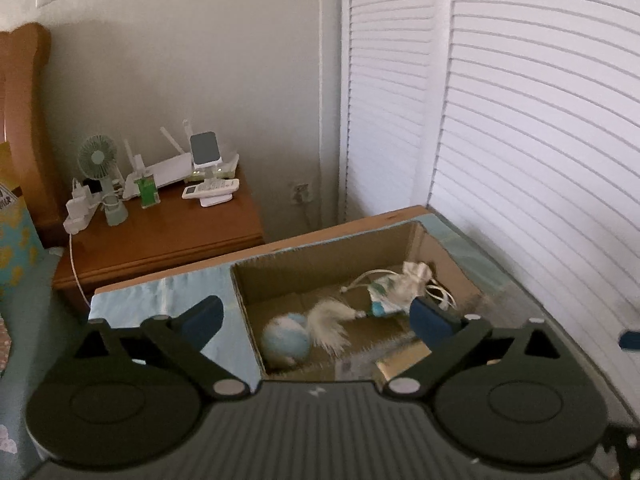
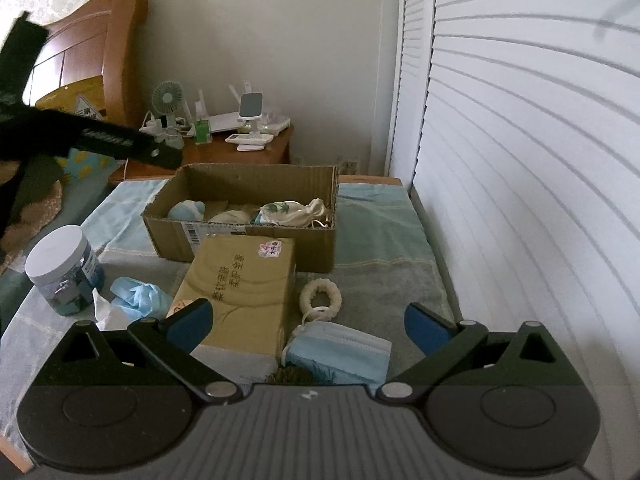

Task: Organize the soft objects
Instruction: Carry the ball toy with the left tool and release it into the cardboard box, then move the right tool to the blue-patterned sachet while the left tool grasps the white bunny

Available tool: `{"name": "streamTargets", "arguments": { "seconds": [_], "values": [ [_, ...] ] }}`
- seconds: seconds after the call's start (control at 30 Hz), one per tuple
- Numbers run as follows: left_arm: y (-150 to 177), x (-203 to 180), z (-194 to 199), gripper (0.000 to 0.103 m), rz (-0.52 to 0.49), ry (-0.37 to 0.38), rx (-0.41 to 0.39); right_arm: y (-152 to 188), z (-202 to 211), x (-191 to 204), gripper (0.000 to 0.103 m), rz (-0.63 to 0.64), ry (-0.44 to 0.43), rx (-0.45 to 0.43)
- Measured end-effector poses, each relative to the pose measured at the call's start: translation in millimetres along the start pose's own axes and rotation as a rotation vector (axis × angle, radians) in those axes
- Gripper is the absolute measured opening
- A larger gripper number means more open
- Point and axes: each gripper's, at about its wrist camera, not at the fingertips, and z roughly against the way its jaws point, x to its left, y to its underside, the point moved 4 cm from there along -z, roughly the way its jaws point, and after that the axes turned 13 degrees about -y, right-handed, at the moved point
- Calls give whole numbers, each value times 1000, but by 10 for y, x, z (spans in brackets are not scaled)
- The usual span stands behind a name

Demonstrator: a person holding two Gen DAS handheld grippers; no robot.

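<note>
On a towel-covered surface [image 2: 380,236], a white-lidded plastic jar [image 2: 64,268] stands at left beside crumpled blue gloves [image 2: 140,294]. A tan carton [image 2: 244,288] leans against the open corrugated cardboard box [image 2: 248,244], which holds a fuzzy blue ball [image 1: 286,340], a feathery white tuft [image 1: 332,322] and a cloth drawstring pouch [image 1: 400,286]. A nubby cream ring [image 2: 320,296] and pleated blue face mask [image 2: 340,350] lie nearer. The left hand-held gripper [image 1: 316,316] hovers spread above the box; the right hand-held gripper [image 2: 308,322] is spread, holding nothing.

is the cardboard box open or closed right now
Open. The cardboard box has no lid or flaps over it, so the blue ball and drawstring pouch inside show.
</note>
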Motion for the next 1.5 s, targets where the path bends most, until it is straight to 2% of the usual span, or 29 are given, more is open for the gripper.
{"name": "streamTargets", "arguments": {
  "seconds": [0.17,0.5,0.6,0.77,0.87,1.03,1.5],
  "values": [
    [224,-17,269,102,8,-3,-17,49,52,8,103,0,-4,4],
    [791,-43,617,102,33,0,-12,293,27,44,103,9,-6,70],
    [956,-60,639,102,44,31,22,362,-7,61,103,10,-19,96],
    [1181,-21,650,102,24,-12,48,519,-113,167,103,39,-45,155],
    [1290,11,673,102,16,-14,55,620,-199,268,103,61,-76,198],
    [1410,82,689,102,17,-38,49,707,-354,405,103,78,-115,251],
    [1559,133,655,102,5,0,64,804,-654,479,103,72,-111,304]
  ]
}}
